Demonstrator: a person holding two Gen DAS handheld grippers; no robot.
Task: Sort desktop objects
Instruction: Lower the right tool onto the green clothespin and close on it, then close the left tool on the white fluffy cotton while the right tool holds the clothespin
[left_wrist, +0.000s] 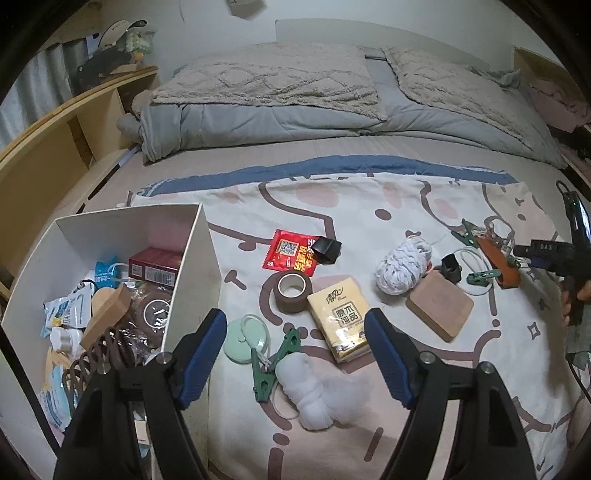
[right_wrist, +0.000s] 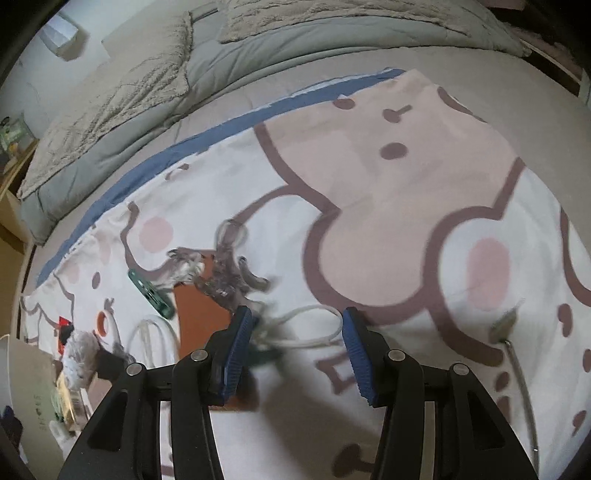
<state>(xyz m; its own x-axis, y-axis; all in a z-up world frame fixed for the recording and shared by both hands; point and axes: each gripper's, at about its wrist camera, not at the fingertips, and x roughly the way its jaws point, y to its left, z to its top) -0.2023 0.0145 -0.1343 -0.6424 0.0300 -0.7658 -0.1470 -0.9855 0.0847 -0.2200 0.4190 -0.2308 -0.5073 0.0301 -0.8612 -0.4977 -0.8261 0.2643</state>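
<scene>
The left gripper (left_wrist: 295, 360), black-armed with blue ribbed pads, fills the near edge of its view with jaws standing apart and nothing gripped between them; under the gap lie a white fluffy cotton wad (left_wrist: 314, 391), one of three green plastic clothes pegs (left_wrist: 273, 363) and a pale mint round disc (left_wrist: 245, 338). The other two pegs (left_wrist: 482, 277) lie far right near an orange-brown leather strap (left_wrist: 496, 264). On the patterned cartoon sheet (left_wrist: 406, 206) there are also one yellow tissue pack (left_wrist: 341, 319), one brown tape roll (left_wrist: 293, 291), one red foil sachet (left_wrist: 290, 253), two small black clips (left_wrist: 327, 251), one white yarn ball (left_wrist: 402, 267) and one tan wooden block (left_wrist: 439, 308). At the left stands a white open cardboard box (left_wrist: 192, 266) holding a dark red carton (left_wrist: 155, 267), a wooden piece, a brown coiled spring and several white-and-blue packets. The right gripper (right_wrist: 297, 341) is likewise parted, empty-jawed, hovering over a white cord loop (right_wrist: 321, 332); a blurred green object sits just beside its left pad, and whether they touch cannot be told.
</scene>
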